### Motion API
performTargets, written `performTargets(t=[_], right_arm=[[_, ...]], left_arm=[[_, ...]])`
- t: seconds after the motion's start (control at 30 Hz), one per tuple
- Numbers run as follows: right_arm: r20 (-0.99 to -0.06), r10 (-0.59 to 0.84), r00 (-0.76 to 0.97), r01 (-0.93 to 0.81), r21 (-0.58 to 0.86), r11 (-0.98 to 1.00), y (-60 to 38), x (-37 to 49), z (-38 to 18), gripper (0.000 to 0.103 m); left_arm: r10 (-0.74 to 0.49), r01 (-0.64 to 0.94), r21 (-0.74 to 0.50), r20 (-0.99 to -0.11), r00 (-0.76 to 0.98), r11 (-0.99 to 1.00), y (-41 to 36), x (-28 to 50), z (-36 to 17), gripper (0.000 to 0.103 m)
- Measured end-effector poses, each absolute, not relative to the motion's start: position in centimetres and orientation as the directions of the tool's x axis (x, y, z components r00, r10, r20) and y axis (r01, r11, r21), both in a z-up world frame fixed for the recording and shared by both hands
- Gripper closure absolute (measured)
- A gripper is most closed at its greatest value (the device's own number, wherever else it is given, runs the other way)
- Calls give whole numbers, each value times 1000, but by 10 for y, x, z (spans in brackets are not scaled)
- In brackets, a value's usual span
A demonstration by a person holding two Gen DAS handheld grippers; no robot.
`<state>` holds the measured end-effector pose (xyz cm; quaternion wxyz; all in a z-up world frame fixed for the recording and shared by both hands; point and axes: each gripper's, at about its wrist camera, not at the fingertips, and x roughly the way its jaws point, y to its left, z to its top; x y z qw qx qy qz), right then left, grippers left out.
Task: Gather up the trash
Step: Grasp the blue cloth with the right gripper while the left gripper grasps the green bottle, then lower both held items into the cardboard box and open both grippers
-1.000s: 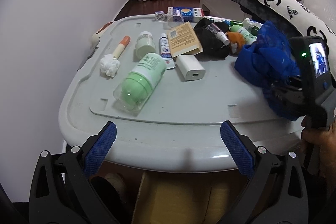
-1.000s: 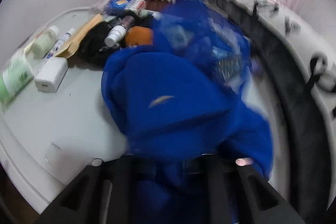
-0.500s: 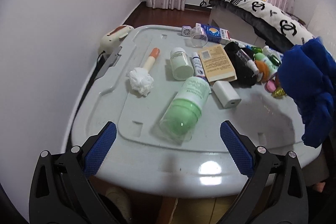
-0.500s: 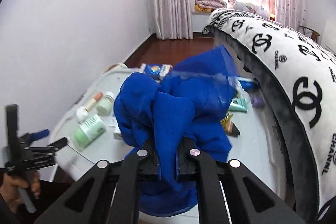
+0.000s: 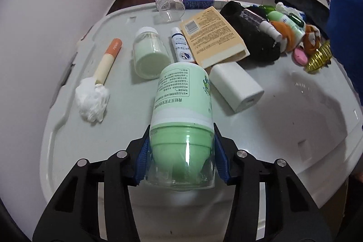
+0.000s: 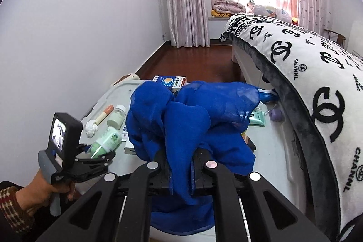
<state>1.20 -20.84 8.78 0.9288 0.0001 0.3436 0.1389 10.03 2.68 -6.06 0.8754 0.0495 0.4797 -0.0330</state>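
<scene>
Now that its blue-padded jaws have just been closing from fully spread, the left hand-held gripper (image 5: pixel 181 158) pinches the clear-capped end of the green-and-white plastic bottle (image 5: pixel 182 110), which lies on its side on the grey plastic storage-box lid serving as worktop (image 5: pixel 295 119). A second ago this gripper hung back off the lid's near edge with nothing between its pads; it has since come forward and down onto the bottle. In my judgement the bottle is the first piece of trash secured, though not yet lifted.

At ten o'clock from the bottle lies a crumpled white tissue wad (image 5: pixel 91 103) touching a cream-and-orange stick (image 5: pixel 109 60); at two o'clock, just beside the bottle, a white rectangular charger block (image 5: pixel 236 85).

The right hand-held gripper (image 6: pixel 181 176), jaws pressed together on a blue translucent plastic bag (image 6: pixel 190 124), has risen from the lid and holds the bag bunched above the worktop's right side. The bag likely needs opening before the bottle can go in.
</scene>
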Motion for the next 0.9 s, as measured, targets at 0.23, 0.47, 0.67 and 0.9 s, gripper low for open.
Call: performTargets(t=[0.23,0.47,0.67,0.9], right_arm=[[-598,278,752,-263,115,958,-211,3,100,93],[-592,305,746,-300,111,948,-211,-33,106,93],[-702,305,643,-321,114,940,-204,-118,65,93],[-876,248,413,-273,141,952,-205,-179,-29,51]], left_arm=[[6,116,87,-823,568,989,16,50,-30,56],[-59,229,93,-813,579,969,-9,-41,-2,56],[-147,374,42,-874,463,926,-35,-125,-33,55],[-121,352,10,-929,349,936,-38,-156,-65,28]])
